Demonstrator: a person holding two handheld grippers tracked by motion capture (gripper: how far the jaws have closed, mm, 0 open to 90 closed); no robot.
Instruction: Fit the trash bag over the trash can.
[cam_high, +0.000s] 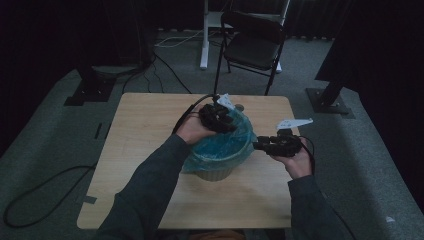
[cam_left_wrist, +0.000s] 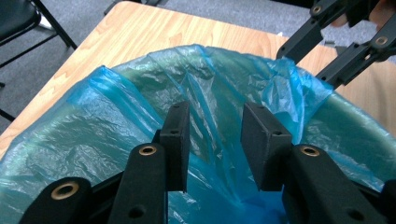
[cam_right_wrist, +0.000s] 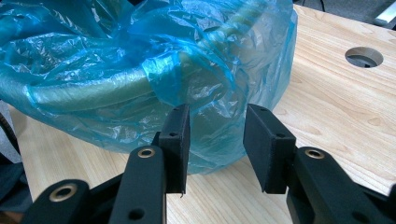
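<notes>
On the light wooden desk (cam_high: 145, 150) stands a pale round bin (cam_high: 216, 172), a little to the right of the middle, and a thin blue plastic bag (cam_high: 235, 137) is lining it. The film of the bag is folded over the rim and hangs down loose and wrinkled on the outside.

The left hand-held gripper (cam_high: 216, 117) hangs over the far side of the bin, above its open mouth. In the left gripper view its two black jaws stand about half open above the inside of the bag (cam_left_wrist: 140, 88); the film passes behind them, and I cannot tell if a fold is touching the pads.

The right hand-held gripper (cam_high: 260, 146) is at the right side of the bin, pointing at the rim. In the right gripper view its jaws are also about half open, just in front of the hanging film (cam_right_wrist: 140, 70), and they press nothing. A round hole (cam_right_wrist: 364, 57) is in the desk behind the bin
</notes>
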